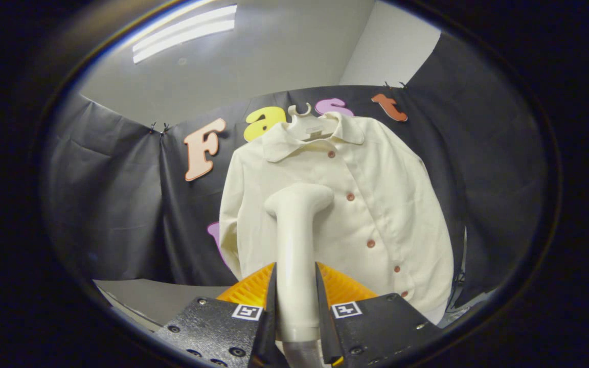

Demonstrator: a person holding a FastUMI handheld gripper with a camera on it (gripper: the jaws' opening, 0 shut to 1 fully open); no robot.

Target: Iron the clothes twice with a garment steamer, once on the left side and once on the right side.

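Observation:
A cream button-up shirt [371, 204] hangs on a pale hanger [302, 113] against the booth's black wall, its row of reddish buttons running down the front. My gripper [295, 286] is shut on the cream garment steamer [294, 245], both fingers pressing the sides of its handle. The steamer stands upright between the fingers, and its head [302, 197] points right, in front of the shirt's left half at chest height. Whether the head touches the fabric I cannot tell.
A grey tabletop [156, 301] lies below and left of the shirt. Black cloth walls close in on the left, back and right. White ceiling with a strip light [184, 33] is overhead.

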